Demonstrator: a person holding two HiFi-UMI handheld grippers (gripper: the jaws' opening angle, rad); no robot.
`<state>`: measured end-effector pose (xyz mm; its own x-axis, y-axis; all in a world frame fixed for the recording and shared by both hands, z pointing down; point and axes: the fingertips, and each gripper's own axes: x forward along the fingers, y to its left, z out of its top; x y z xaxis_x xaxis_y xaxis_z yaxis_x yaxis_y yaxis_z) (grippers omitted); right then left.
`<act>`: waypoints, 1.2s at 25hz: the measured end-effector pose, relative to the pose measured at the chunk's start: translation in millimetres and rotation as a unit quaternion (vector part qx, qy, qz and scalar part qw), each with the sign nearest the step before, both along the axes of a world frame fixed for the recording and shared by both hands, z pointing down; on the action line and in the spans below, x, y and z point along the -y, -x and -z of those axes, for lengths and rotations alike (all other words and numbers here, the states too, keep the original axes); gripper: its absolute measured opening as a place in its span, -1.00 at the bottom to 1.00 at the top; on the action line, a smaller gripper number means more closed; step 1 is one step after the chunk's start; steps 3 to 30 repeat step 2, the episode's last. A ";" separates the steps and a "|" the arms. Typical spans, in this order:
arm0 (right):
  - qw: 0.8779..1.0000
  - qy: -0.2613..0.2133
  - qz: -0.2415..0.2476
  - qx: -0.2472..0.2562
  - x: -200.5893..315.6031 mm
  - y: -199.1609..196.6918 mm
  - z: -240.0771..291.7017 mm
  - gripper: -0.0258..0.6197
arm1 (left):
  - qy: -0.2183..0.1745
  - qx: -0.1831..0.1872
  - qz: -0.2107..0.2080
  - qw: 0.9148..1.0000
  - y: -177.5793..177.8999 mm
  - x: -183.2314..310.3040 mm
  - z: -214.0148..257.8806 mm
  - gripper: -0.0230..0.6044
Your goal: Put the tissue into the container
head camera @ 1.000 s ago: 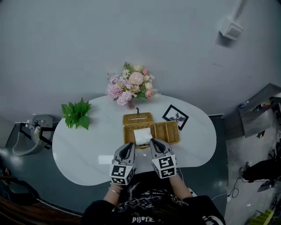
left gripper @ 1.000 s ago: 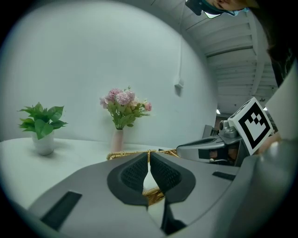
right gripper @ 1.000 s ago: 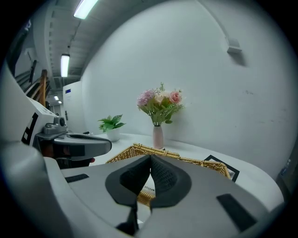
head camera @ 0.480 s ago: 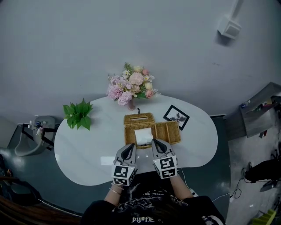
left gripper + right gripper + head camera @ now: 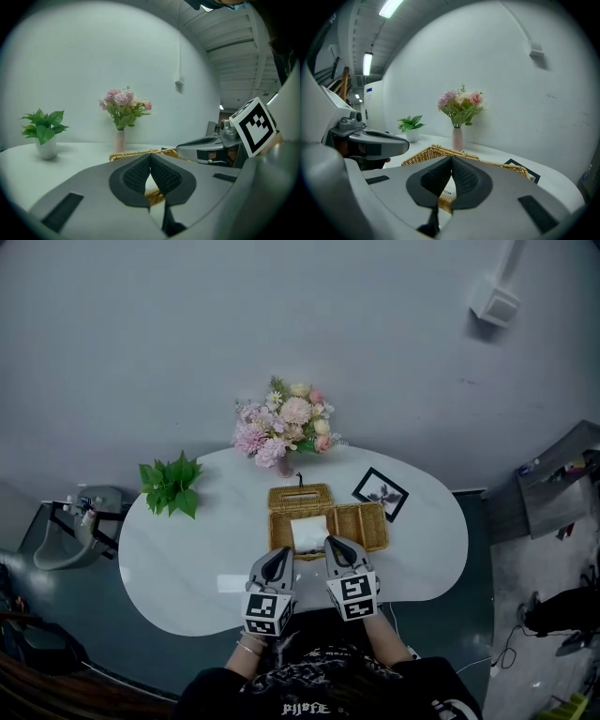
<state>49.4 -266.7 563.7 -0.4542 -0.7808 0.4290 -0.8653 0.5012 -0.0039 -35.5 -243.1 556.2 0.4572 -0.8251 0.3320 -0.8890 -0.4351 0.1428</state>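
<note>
- At the near edge of the table [image 5: 187,559], the left gripper [image 5: 279,557] and the right gripper [image 5: 335,547] sit side by side in front of the person. Both aim at the basket ahead.
- The left gripper's fingers [image 5: 136,177] are pressed together with nothing between them. The right gripper's fingers [image 5: 465,179] are likewise closed and empty.
- Just past the fingertips, near the middle of the table, the wicker container [image 5: 364,524] stands open. The white tissue [image 5: 308,532] lies inside its left part, so the main step looks done.
- Against the container's far side rests a second wicker piece [image 5: 300,496] with a small dark knob. It may be a lid. If so, fitting it could be all that is left, though the task does not ask for it.
- The grippers cover the container's near wall in the head view. In each gripper view the fingers block most of the inside, leaving only a sliver of white. Whether the tissue sits fully below the rim cannot be told.
- Farther back are a small framed picture [image 5: 380,493] toward the right edge and a vase of flowers [image 5: 286,427] at the far edge. A green plant [image 5: 171,486] stands by the far left edge. None of them seems to matter to the task.
</note>
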 end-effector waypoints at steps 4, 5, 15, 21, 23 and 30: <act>1.000 0.002 -0.001 -0.001 2.6 -0.1 -0.5 -0.85 | 0.005 0.003 0.003 1.000 1.8 2.1 -2.2 -0.85; 1.000 0.002 -0.001 -0.001 2.6 -0.1 -0.5 -0.85 | 0.005 0.003 0.003 1.000 1.8 2.1 -2.2 -0.85; 1.000 0.002 -0.001 -0.001 2.6 -0.1 -0.5 -0.85 | 0.005 0.003 0.003 1.000 1.8 2.1 -2.2 -0.85; 1.000 0.002 -0.001 -0.001 2.6 -0.1 -0.5 -0.85 | 0.005 0.003 0.003 1.000 1.8 2.1 -2.2 -0.85; 1.000 0.002 -0.001 -0.001 2.6 -0.1 -0.5 -0.85 | 0.005 0.003 0.003 1.000 1.8 2.1 -2.2 -0.85; 1.000 0.002 -0.001 -0.001 2.6 -0.1 -0.5 -0.85 | 0.005 0.003 0.003 1.000 1.8 2.1 -2.2 -0.85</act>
